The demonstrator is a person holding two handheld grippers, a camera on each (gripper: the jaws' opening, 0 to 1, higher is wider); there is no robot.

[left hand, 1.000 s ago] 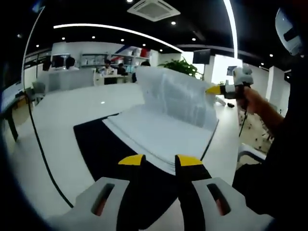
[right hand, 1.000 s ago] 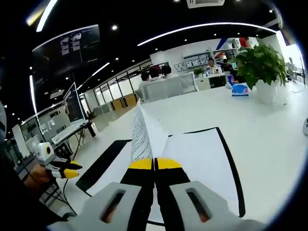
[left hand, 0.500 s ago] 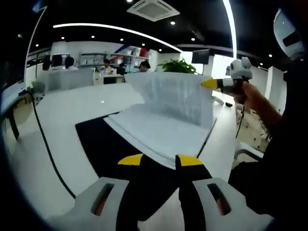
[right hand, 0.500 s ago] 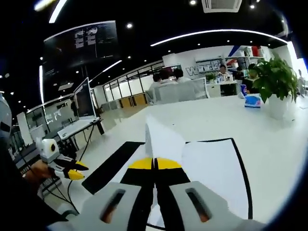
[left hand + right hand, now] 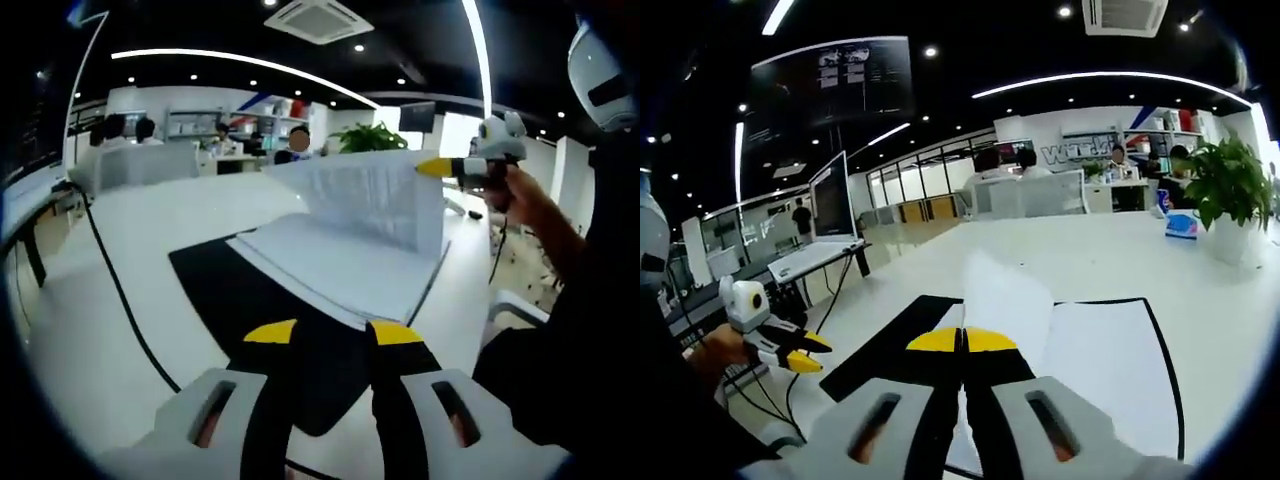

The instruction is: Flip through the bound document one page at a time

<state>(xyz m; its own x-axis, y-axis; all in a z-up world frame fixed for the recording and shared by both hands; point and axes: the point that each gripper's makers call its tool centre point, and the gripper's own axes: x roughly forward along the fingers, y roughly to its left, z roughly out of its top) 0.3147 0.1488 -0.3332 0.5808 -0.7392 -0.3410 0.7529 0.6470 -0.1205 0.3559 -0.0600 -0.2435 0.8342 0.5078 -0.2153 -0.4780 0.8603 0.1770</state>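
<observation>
The bound document (image 5: 340,270) lies open on a black mat (image 5: 250,300), its white pages facing up. One printed page (image 5: 370,195) stands lifted above the stack. My right gripper (image 5: 432,167) comes in from the right in the left gripper view and is shut on that page's upper corner. In the right gripper view the same page (image 5: 1008,300) rises edge-on from my shut right gripper (image 5: 961,340), with the open document (image 5: 1110,355) beyond. My left gripper (image 5: 327,332) hovers open at the mat's near edge, holding nothing; it also shows as my left gripper (image 5: 805,352) at the lower left.
The white table (image 5: 150,230) stretches away, with a black cable (image 5: 120,300) along its left side. A potted plant (image 5: 1230,190) and a tissue box (image 5: 1182,225) stand at the far right. A monitor (image 5: 830,205) and seated people (image 5: 1010,165) are behind.
My right gripper has carried the lifted page a little higher and further over the document. Both views have shifted with the hands; my left gripper stays open near the mat's edge.
</observation>
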